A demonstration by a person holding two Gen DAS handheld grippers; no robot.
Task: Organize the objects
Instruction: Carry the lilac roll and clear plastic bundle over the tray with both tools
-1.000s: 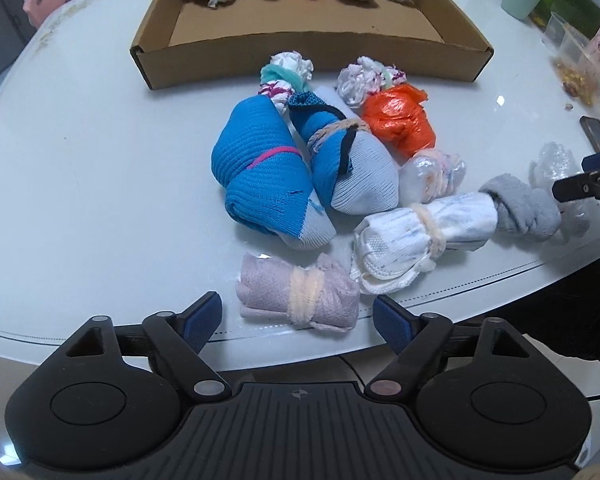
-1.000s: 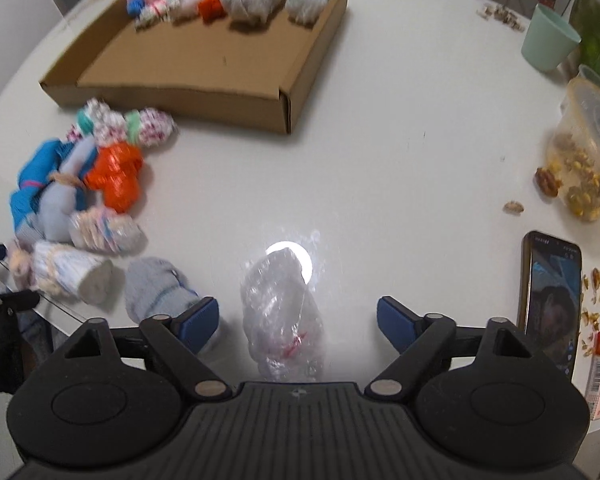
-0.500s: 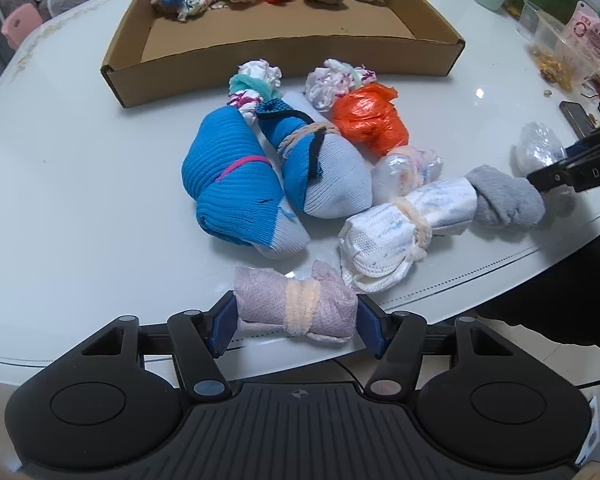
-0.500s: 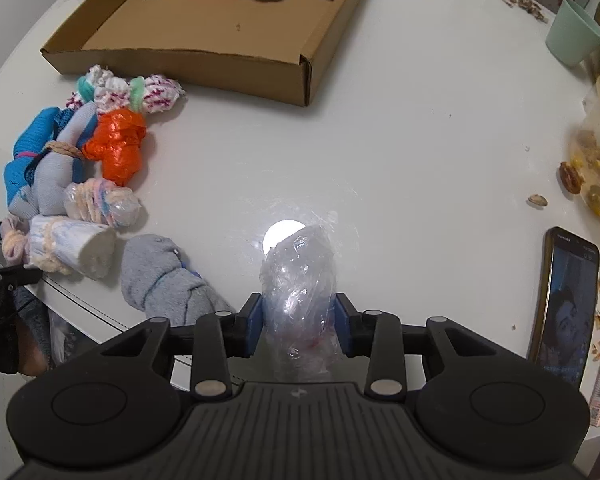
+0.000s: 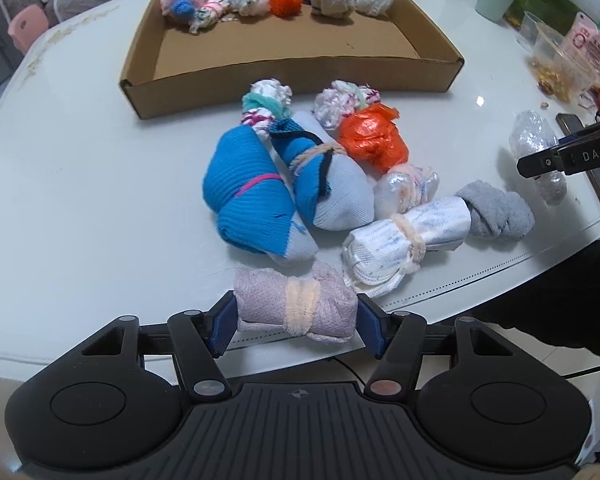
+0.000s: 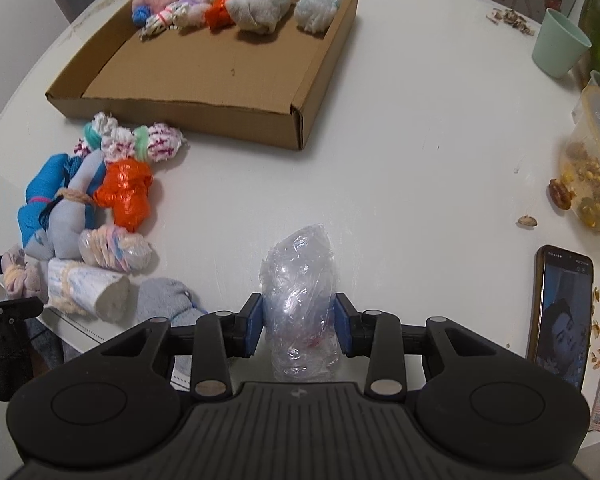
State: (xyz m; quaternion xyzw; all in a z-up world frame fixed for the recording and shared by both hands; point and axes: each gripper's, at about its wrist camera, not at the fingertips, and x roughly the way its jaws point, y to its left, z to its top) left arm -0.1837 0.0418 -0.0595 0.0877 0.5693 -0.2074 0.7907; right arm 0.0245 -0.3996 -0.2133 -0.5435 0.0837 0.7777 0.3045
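Note:
My left gripper is shut on a lilac cloth bundle tied with a pale band, at the near edge of the white table. My right gripper is shut on a crumpled clear plastic bundle, seen also in the left wrist view as the clear plastic bundle. A heap of tied bundles lies between them: a blue sock, an orange bag, a white roll, a grey sock. The cardboard tray behind holds several bundles along its far wall.
On the right stand a mint cup, a plastic tub of nuts with loose shells around it, and a phone near the table edge. A pink chair is beyond the table's far left.
Both grippers went from open to shut: the left closed on the lilac bundle, the right on the clear plastic bundle. Both views now sit a little closer to the table.

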